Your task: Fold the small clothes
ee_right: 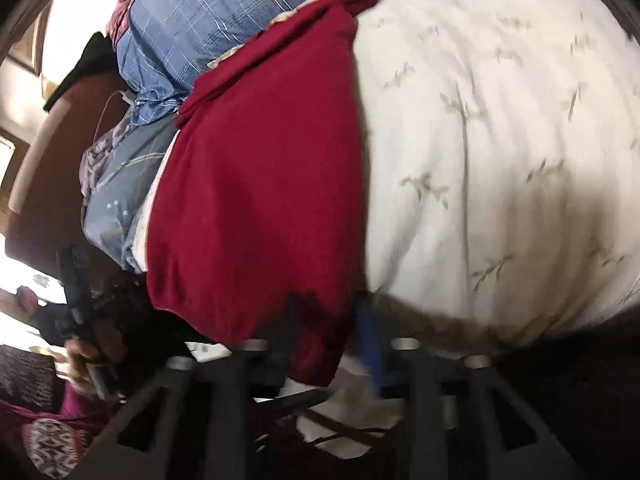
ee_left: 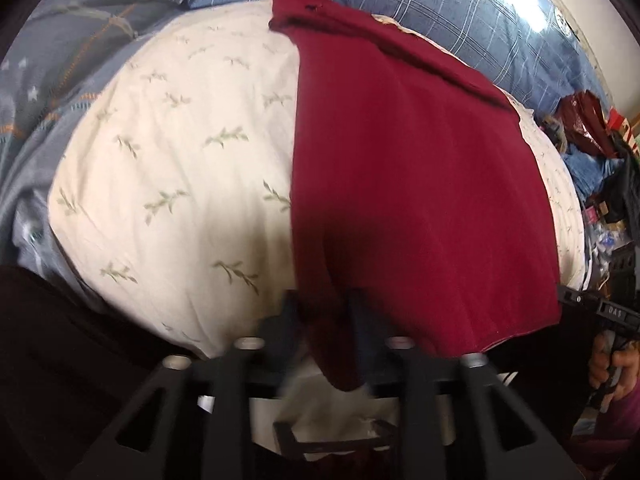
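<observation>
The right tool (ee_right: 324,320) is pinching the near edge of the red garment (ee_right: 260,184), which is lying across the leaf-print white bedding (ee_right: 500,140).

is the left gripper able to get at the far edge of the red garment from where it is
Probably not yet: the left gripper is shut on the red garment's near edge, so it would have to let go first; nothing lies across the cloth.

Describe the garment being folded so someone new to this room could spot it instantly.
Find the cream leaf-print pillow lying on the blue bedding. The dark red garment is spread across it, both grippers pinching its near edge. It is the only plain, solid-red cloth among patterned fabrics.
</observation>
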A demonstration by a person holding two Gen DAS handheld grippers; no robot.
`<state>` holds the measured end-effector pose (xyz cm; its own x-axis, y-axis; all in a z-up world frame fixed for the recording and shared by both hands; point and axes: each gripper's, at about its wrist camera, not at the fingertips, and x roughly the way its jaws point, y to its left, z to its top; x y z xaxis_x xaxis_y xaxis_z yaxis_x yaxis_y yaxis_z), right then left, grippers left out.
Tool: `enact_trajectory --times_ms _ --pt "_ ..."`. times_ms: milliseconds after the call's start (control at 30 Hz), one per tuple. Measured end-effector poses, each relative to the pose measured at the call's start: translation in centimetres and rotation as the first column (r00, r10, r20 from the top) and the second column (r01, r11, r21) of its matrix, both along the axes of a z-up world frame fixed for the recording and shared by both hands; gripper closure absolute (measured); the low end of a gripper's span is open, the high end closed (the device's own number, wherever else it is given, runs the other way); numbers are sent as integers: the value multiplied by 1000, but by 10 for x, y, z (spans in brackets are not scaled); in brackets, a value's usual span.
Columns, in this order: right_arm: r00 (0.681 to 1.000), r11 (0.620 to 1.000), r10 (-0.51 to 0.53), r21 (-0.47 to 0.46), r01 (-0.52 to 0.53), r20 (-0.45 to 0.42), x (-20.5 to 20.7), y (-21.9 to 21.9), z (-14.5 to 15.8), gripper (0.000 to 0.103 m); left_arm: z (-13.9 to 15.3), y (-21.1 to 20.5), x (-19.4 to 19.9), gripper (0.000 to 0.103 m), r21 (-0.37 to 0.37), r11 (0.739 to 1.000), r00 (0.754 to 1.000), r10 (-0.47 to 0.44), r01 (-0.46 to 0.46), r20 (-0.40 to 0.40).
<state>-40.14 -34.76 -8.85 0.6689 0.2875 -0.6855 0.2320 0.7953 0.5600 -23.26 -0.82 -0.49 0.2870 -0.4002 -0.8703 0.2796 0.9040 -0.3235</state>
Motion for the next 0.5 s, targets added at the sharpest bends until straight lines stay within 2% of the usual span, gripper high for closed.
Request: enact_trajectory --times_ms 67,233,300,333,400,500 --pt "1000 1000 9 16 -9 14 -1 2 -2 54 -2 0 1 52 -21 1000 1000 21 -21 -4" --pt "1000 1000 1 28 -1 21 6 9 -4 55 -3 -12 1 45 -3 1000 999 24 -24 23" --pt "1000 1000 4 2 -4 19 4 11 -1 73 -4 -18 -2 48 36 999 999 9 -11 48" --pt "1000 1000 10 -14 -10 17 3 12 0 96 -4 -21 -6 51 53 999 998 6 -9 55" --pt "999 1000 26 -6 -25 45 0 16 8 96 -2 -27 -8 94 90 996 998 -4 -2 67" --pt "993 998 62 -28 -60 103 -6 19 27 96 2 -29 -9 95 76 997 999 -6 2 54"
